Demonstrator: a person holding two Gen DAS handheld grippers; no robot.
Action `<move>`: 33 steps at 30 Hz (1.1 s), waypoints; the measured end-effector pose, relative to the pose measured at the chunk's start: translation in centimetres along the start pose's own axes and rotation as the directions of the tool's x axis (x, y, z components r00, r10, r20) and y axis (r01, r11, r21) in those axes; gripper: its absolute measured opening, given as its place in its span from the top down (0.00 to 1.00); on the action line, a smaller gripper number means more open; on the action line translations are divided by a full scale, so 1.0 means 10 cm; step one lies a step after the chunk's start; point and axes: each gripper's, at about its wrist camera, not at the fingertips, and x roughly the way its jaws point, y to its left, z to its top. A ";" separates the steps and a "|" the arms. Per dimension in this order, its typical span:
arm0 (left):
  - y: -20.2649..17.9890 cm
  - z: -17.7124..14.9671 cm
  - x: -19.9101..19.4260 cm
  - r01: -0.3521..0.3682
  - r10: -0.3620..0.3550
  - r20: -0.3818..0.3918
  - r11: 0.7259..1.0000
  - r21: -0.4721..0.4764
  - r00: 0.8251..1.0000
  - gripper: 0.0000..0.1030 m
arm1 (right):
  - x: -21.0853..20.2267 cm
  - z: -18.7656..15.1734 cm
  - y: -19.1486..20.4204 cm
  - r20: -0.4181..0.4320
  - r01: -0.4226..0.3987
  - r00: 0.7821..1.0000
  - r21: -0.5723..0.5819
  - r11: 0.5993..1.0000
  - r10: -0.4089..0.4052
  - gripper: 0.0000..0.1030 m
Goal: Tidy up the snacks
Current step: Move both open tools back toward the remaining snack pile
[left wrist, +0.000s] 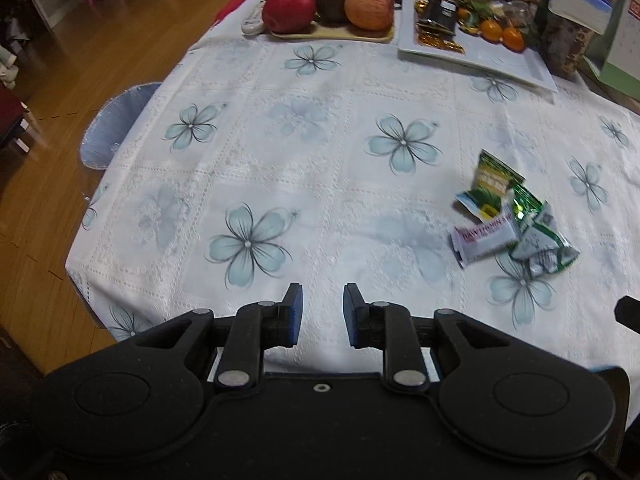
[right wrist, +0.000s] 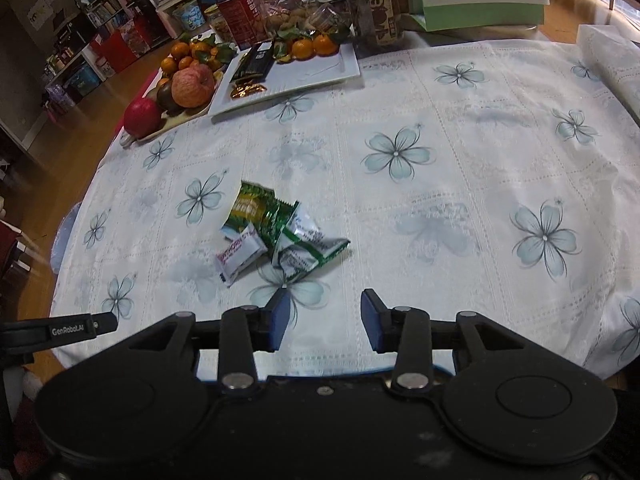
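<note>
My left gripper (left wrist: 323, 294) hangs over the flowered tablecloth (left wrist: 304, 152), jaws slightly parted with nothing between them. My right gripper (right wrist: 325, 302) is parted a little wider, also empty. The snack packets (right wrist: 276, 232) lie in a small heap on the cloth, just ahead of the right gripper. A white tray (right wrist: 320, 70) and fruit tray (left wrist: 332, 34) sit at the table's far end.

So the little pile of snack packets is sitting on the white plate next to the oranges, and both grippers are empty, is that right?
Not quite. The snack packets lie on the flowered tablecloth, well apart from the white plate, which is at the far side by the oranges. The right wrist view shows this. The left gripper and right gripper are indeed empty.
</note>
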 end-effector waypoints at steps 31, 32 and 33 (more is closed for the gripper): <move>-0.35 0.00 0.66 -0.117 0.109 0.089 0.988 0.100 0.990 0.64 | 0.89 0.60 0.07 -0.118 -0.097 0.989 -0.095 0.991 0.086 0.52; -0.34 0.01 0.67 -0.115 0.107 0.086 0.989 0.090 0.991 0.64 | 0.89 0.59 0.08 -0.120 -0.096 0.989 -0.104 0.990 0.083 0.51; -0.33 0.00 0.67 -0.112 0.105 0.084 0.991 0.077 0.991 0.64 | 0.90 0.58 0.10 -0.123 -0.097 0.989 -0.113 0.989 0.083 0.51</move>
